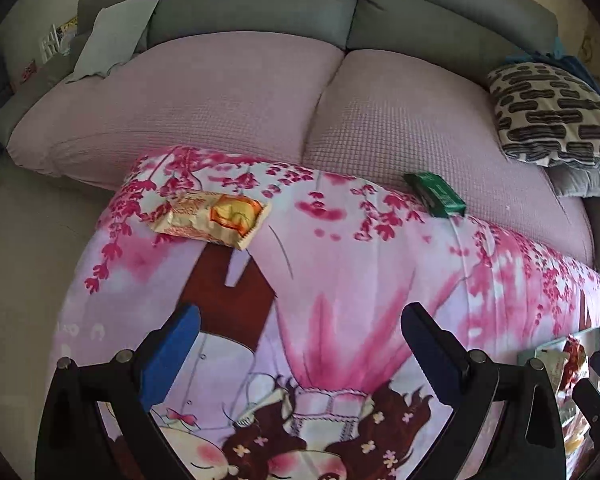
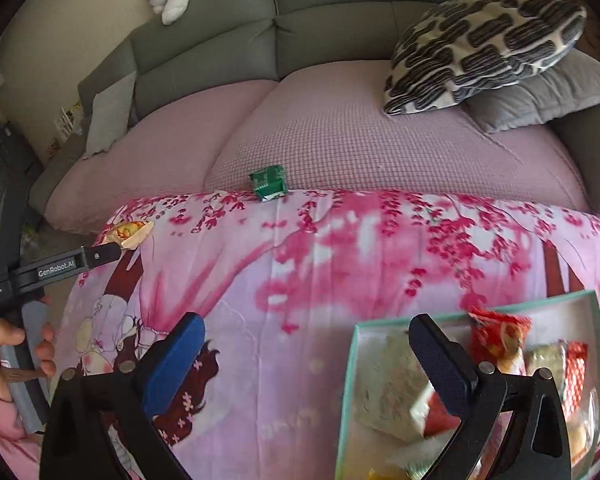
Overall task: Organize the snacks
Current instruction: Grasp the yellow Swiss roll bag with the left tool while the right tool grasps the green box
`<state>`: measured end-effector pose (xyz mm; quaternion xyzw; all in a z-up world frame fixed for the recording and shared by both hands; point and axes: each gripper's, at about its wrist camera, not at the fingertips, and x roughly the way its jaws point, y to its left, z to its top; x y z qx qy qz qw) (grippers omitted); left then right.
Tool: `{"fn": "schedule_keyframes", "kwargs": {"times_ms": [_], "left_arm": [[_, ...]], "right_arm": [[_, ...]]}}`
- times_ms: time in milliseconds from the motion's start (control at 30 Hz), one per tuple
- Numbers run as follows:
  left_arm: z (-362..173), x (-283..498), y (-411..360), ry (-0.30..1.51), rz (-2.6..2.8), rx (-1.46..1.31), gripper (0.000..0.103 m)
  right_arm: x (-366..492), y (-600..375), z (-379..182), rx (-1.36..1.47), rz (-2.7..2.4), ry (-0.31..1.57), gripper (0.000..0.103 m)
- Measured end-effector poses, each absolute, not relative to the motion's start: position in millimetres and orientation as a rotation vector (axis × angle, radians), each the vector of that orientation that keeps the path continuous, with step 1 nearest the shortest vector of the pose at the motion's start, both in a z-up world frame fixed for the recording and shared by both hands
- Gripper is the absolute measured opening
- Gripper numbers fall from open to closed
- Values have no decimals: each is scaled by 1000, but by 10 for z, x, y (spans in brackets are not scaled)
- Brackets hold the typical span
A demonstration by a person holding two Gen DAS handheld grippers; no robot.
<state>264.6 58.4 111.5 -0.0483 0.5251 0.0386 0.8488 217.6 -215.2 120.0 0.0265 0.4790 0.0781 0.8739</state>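
1. Ahead of the left tongs (image 1: 300, 344), up and to their left on the pink cartoon-print quilt (image 1: 340, 280), lies a yellow-and-orange snack packet (image 1: 210, 216), flat and untouched. These tongs stand wide apart with nothing between the blue pads (image 1: 172, 360).

2. Further ahead and to the right of the same tongs, a small green snack box (image 1: 436, 194) sits at the quilt's far edge, touching the pink sofa cover (image 1: 260, 92) behind it. From the right wrist view the same box (image 2: 269, 183) lies nearly straight ahead of the right tongs (image 2: 306, 354).

3. The right tongs are also spread wide and empty. Just under their right-hand finger is the teal-rimmed tray (image 2: 350, 360), already holding several red and pale snack packets (image 2: 500, 336).

4. Judged from this, two loose snacks remain to go into the tray, and the left tongs look best placed for the yellow packet.

5. To do it well: come down over the packet's short width, with the pads on either long edge, so the thin foil does not slide out.

6. Press lightly; the quilt is soft and may bunch up between the pads.

7. Lift clear before carrying it across towards the tray, keeping away from the right tongs.
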Motion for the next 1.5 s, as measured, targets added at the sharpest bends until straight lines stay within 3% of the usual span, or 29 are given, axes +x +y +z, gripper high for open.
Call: {"fn": "schedule_keyframes", "kwargs": {"times_ms": [433, 800, 1000, 1067, 1267, 1500], "left_arm": [[734, 3330, 1423, 1247, 106, -394, 100], [462, 3683, 1518, 1285, 174, -374, 99], [285, 3764, 1501, 1311, 193, -362, 83], [279, 3774, 1480, 1304, 194, -337, 73], [363, 3722, 1418, 1281, 187, -312, 52], [564, 3467, 1197, 1247, 137, -321, 46]], "right_arm": [[3577, -1600, 763, -26, 163, 1161, 102], [4172, -1319, 259, -145, 125, 1184, 80], [4267, -1225, 160, -178, 121, 1190, 51], [4267, -1213, 158, -183, 126, 1187, 43], [4110, -1235, 236, -207, 139, 1178, 42], [3702, -1439, 677, -158, 164, 1127, 42]]}}
